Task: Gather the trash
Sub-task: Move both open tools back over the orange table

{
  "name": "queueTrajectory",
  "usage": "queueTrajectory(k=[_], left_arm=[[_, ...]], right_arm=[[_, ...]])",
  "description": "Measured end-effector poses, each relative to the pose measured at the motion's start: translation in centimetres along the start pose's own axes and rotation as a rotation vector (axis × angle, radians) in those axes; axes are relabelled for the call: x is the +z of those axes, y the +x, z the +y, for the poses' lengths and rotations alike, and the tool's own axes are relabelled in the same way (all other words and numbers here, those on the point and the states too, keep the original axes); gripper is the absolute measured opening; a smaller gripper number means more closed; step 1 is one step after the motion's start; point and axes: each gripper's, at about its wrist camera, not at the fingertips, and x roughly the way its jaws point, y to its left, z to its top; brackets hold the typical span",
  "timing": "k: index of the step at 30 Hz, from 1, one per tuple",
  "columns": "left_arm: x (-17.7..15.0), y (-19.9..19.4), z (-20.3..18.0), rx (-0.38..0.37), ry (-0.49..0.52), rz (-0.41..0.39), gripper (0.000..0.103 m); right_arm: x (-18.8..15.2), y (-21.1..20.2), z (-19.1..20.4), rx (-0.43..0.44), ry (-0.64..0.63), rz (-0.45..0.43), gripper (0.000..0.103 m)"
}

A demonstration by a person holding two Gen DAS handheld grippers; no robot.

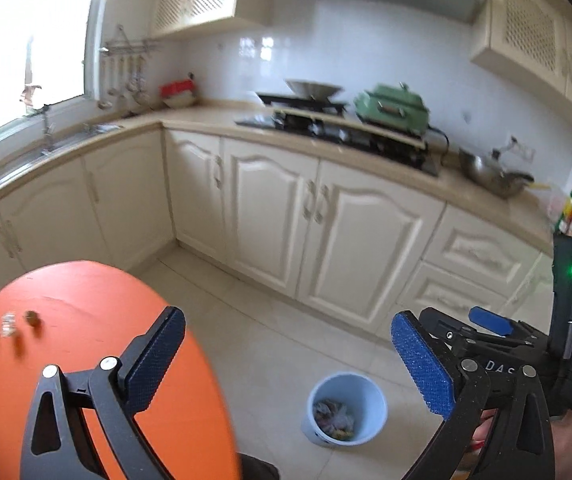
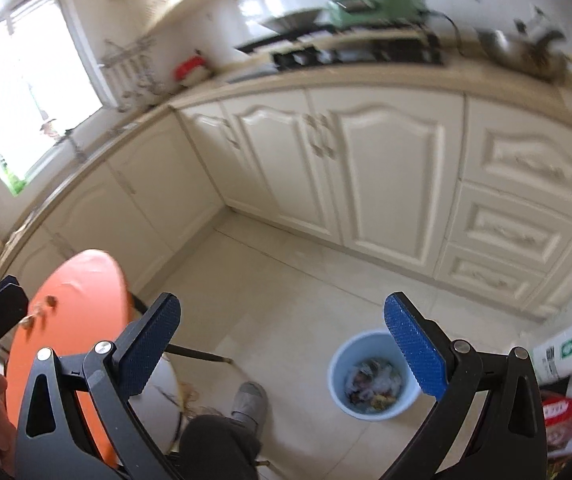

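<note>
Left gripper [image 1: 287, 354]: matt black frame, blue knurled pads [image 1: 421, 368]. Desk [image 1: 86, 320]: smooth orange surface. Bin [image 2: 371, 376]: smooth pale-blue plastic. Floor [image 1: 270, 344]: glossy cream tile. Cabinets [image 2: 385, 172]: semi-gloss cream panels. Wok [image 1: 489, 172]: bare metal.

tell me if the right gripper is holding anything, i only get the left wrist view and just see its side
observer: No. The right gripper is open and empty.
operator: anything lying near the bin that i cant see from here
observer: Yes. In the right wrist view, to the right of the blue bin, lie a white printed package and a red package.
operator: and on the other side of it
observer: The person's grey shoe stands to the left of the bin, apart from it.
</note>
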Motion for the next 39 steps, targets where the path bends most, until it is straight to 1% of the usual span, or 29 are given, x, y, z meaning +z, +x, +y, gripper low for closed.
queueTrajectory(k=[1,10,15,17,21,24,28,33,36,39], left_arm=[[-0.7,-2.1,0.9,0.009,-0.012,-0.020,0.102],[-4.7,-14.9,7.4,0.104,-0.102,-0.149,0.102],[-7.6,-20.5,10.4,0.172,-0.155,-0.200,0.102],[-8.5,-22.1,11.3,0.199,-0.174,-0.211,0.102],[-10.6,-25.4,13.1,0.272,-0.214,-0.230,0.102],[-12.9,-27.8,14.6,0.345,-0.251,-0.238,0.102],[-15.2,-29.4,16.4,0.414,-0.302,-0.219,0.102],[-17.5,-30.8,18.7,0.496,-0.351,-0.189,0.102],[-17.3,-30.2,20.0,0.528,-0.375,-0.164,0.102],[-16.8,-28.8,21.2,0.553,-0.402,-0.137,0.102]], right_arm=[[0.3,-0.5,1.5,0.018,-0.021,-0.011,0.103],[1.6,-3.6,12.2,0.148,-0.176,-0.082,0.103],[1.4,-4.7,17.5,0.220,-0.251,-0.101,0.103],[1.1,-4.9,19.7,0.252,-0.277,-0.105,0.103],[0.2,-5.3,23.5,0.305,-0.334,-0.104,0.103],[-0.7,-5.2,26.4,0.347,-0.377,-0.093,0.103],[-2.1,-4.6,29.8,0.398,-0.434,-0.071,0.103],[-4.0,-2.6,34.0,0.442,-0.498,-0.029,0.103],[-5.0,-1.0,36.1,0.459,-0.522,0.005,0.103],[-5.7,0.8,38.0,0.468,-0.539,0.035,0.103]])
